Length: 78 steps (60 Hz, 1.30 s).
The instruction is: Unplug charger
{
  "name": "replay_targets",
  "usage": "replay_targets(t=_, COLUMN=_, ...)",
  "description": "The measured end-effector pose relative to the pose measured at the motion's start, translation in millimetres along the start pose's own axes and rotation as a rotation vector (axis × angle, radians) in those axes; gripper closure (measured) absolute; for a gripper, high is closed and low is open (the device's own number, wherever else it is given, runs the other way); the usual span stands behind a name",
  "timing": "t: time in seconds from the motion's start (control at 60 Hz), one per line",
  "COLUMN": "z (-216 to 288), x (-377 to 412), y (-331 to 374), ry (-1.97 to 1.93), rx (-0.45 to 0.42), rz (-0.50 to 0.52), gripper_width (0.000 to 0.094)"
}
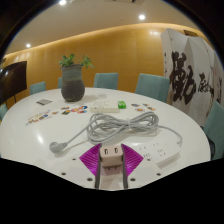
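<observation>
Gripper view: claw [110,165] seemingly pinching white charger [111,158] on power strip [150,153]; coiled cable [120,126] ahead; desk [40,135] edge near.

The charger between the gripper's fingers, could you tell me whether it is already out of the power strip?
No: the charger sits plugged into the power strip, with the gripper closed on it.

A round white table [30,140] carries a coiled grey cable [118,126] just ahead of the gripper [110,160]. A white power strip [160,153] lies beside the fingers. Farther beyond stand a potted plant [72,80], scattered cards [45,114] and a small green object [122,104].
</observation>
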<state>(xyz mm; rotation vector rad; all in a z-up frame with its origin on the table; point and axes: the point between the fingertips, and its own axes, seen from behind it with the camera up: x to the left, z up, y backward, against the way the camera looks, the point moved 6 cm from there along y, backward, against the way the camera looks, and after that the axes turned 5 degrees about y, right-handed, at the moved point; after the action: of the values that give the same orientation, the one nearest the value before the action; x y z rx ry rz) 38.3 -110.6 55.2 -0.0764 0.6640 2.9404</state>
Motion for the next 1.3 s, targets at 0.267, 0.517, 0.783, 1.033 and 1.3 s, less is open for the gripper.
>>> replay_targets(t=0.267, z=4.1, x=1.3, y=-0.4, ry=0.028, rx=-0.045, rz=-0.011, gripper_width=0.0762)
replay_targets(t=0.517, z=95.9, x=-23.1, y=55.7, ry=0.046, rx=-0.38, rz=-0.094, gripper_width=0.0765)
replay_targets(t=0.783, z=253.3, x=-119.6, y=151.5, ry=0.02, rx=-0.598, rz=-0.14, gripper_width=0.0768)
replay_targets(t=1.033, z=104.2, x=-251.4, y=27.6, ry=-0.056, rx=-0.155, rz=-0.27, gripper_width=0.0759)
replay_targets(t=1.3, z=-4.6, x=-306.7, y=-35.2, ry=-0.154, rx=0.096, rz=-0.294, gripper_width=0.0671)
